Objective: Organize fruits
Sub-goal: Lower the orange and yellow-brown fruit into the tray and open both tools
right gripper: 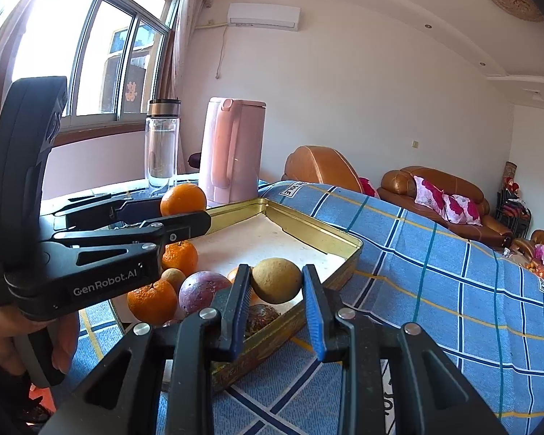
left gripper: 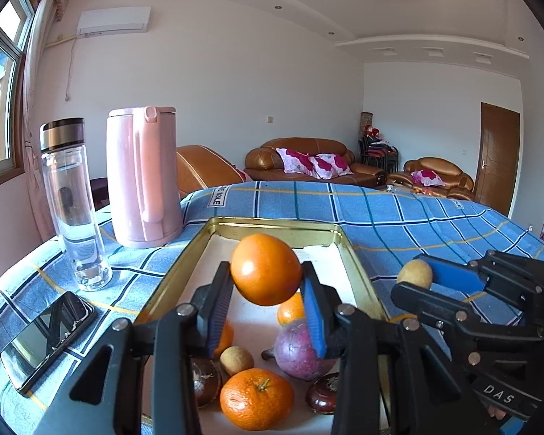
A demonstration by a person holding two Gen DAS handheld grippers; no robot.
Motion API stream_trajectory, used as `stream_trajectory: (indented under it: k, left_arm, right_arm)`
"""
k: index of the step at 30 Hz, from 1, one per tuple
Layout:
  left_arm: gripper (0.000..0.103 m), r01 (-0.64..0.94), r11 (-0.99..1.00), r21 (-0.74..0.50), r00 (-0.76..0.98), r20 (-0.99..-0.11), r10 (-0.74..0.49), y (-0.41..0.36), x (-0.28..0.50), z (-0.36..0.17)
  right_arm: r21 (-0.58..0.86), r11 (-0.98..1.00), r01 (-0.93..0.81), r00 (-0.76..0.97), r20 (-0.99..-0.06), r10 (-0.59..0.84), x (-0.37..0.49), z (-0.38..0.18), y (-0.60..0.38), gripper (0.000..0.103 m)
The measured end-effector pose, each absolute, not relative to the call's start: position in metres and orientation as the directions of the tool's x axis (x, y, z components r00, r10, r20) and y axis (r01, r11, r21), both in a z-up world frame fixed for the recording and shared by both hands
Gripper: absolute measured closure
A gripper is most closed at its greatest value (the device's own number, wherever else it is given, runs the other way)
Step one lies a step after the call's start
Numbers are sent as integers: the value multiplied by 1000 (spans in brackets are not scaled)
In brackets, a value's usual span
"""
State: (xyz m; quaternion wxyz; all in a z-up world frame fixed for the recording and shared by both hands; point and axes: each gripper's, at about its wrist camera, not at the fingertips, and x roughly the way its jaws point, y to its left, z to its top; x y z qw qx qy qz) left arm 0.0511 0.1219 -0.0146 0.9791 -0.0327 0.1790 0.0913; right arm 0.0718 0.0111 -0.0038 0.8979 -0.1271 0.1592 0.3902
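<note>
Round orange fruit [left gripper: 265,269] sits clamped in the left gripper [left gripper: 266,282] above the gold metal tray [left gripper: 272,225], while the right gripper [right gripper: 276,284] pinches a small tan-yellow round fruit [right gripper: 276,280] over the tray's edge.

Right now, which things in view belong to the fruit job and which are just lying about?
Job:
orange in left hand-held gripper
small tan fruit in right hand-held gripper
gold tray
purple fruit

Lying about:
pink kettle
water bottle
phone
</note>
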Motion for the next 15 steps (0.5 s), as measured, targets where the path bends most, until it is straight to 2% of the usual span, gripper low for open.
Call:
stream_trajectory:
  k: [8, 15]
  left_arm:
    - [64, -212, 977, -22, 907, -376, 188, 135, 49, -17]
    - [64, -229, 973, 7, 868, -451, 208, 150, 51, -23]
  right_arm:
    - [-109, 646, -755, 630, -392, 670, 70, -5, 23, 73]
    - [-129, 603, -787, 595, -416, 688, 65, -6, 40, 73]
